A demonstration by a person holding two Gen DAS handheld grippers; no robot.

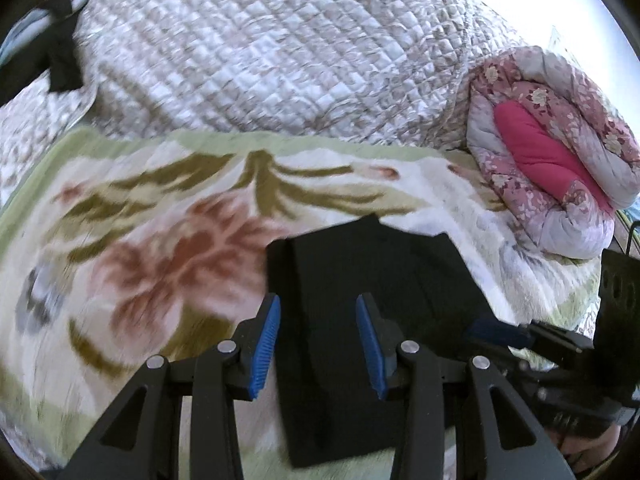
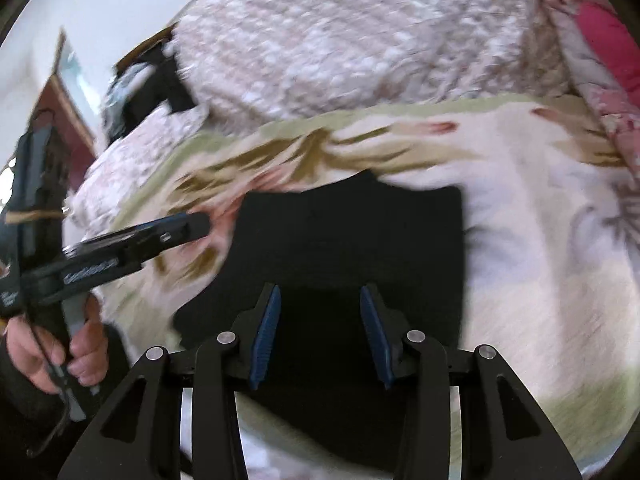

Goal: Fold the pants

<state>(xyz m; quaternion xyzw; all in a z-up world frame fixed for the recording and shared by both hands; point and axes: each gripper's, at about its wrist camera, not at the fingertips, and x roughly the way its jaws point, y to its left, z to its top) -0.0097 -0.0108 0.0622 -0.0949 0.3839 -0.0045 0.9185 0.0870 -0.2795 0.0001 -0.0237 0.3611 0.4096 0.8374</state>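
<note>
The black pants [image 1: 360, 280] lie folded into a flat rectangle on the floral blanket [image 1: 140, 220]. My left gripper [image 1: 318, 308] is open and empty, hovering over the pants' left part. In the right wrist view the pants [image 2: 344, 240] fill the centre, and my right gripper [image 2: 320, 300] is open and empty above their near part. The left gripper [image 2: 192, 224] shows there at the pants' left edge, held by a hand [image 2: 80, 356]. The right gripper's fingers [image 1: 496, 330] show at the right in the left wrist view.
A quilted bedspread [image 1: 260, 48] is heaped behind the blanket. A rolled pink floral duvet [image 1: 552, 152] lies at the right. A dark garment [image 1: 60, 56] sits at the far left. A wooden door frame [image 2: 68, 92] stands at the left.
</note>
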